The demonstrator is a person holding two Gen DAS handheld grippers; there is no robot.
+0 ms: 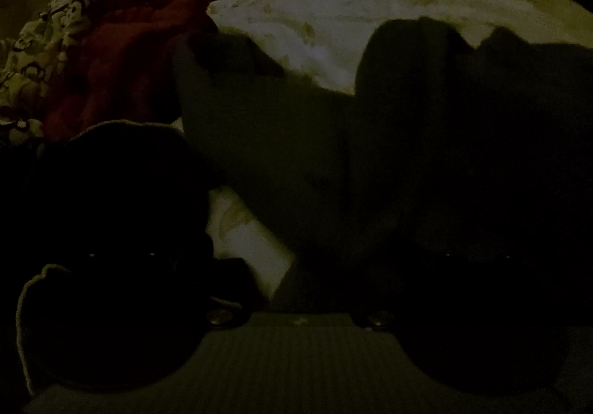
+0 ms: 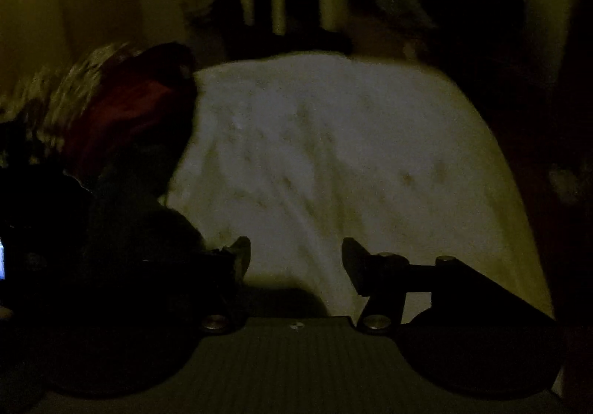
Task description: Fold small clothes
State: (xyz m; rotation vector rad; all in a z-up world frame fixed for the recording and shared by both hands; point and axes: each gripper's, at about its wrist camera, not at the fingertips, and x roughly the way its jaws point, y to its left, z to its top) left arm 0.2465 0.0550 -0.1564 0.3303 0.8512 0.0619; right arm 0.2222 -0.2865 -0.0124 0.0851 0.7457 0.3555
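Right tool [image 2: 294, 262]: jaws wide apart, holding nothing, over the white sheet [image 2: 333, 154]. Left tool: lost in darkness (grip cannot be told). Dark garment [image 1: 296, 139]: lies flat on the sheet, long axis left to right, dull grey-green. Red cloth [image 1: 122, 54] heaped at far left.

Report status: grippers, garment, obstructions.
Right gripper open, empty, over white sheet. Left gripper too dark to read. Dark garment spread ahead of left. Red cloth piled at left, clear of it.
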